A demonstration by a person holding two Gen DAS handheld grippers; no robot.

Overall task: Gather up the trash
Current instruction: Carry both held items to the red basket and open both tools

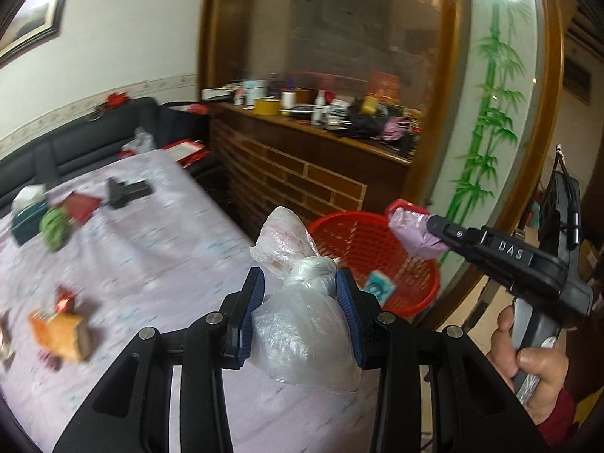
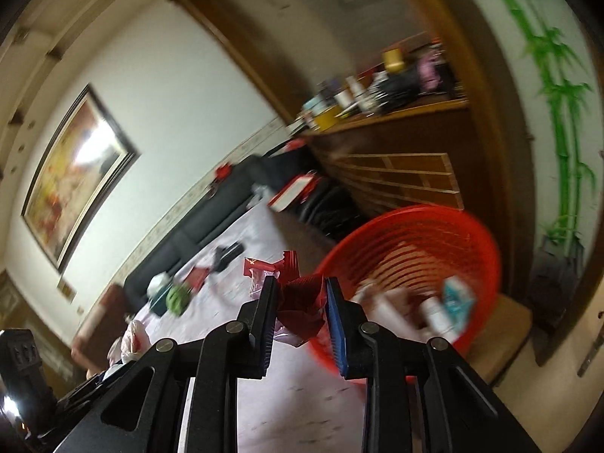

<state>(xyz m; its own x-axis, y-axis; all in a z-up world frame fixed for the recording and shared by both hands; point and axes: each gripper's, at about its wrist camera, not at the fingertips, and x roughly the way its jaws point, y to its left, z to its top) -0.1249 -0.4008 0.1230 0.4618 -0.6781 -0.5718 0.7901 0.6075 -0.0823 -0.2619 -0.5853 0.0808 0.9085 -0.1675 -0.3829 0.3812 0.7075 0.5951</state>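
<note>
The knotted clear plastic bag (image 1: 302, 324) sits pinched between the blue pads of the left tool (image 1: 300, 298), its knot at the pad tips and a second crumpled lobe of film sticking up beyond them. It hangs over the far right edge of the worktop (image 1: 158, 264), which is covered by a pale lilac cloth.

The right tool (image 2: 298, 298) is pressed onto a crumpled red wrapper (image 2: 300, 309) with pink film around it; in the left wrist view the same bundle shows as a pink and red wad (image 1: 409, 226) at the tool's tip, held above the rim of the red basket. A hand (image 1: 528, 362) in a dark red sleeve grips that tool's handle.

The red slatted basket (image 1: 377, 249) stands just off the worktop's right edge. Inside it lie a teal packet (image 2: 456, 302) and some pale items too blurred to name.

Still on the cloth: an orange box (image 1: 62, 334) and a small red wrapper (image 1: 66, 298) near the left edge, and further back a green bundle (image 1: 54, 226), a teal tissue box (image 1: 28, 211), a red booklet (image 1: 81, 204) and a black object (image 1: 126, 190).

Behind the far edge runs a dark sofa (image 1: 94, 132). Right of it is a wooden cabinet (image 1: 302, 158) with a cluttered top, and a panel painted with green bamboo (image 1: 490, 113).
</note>
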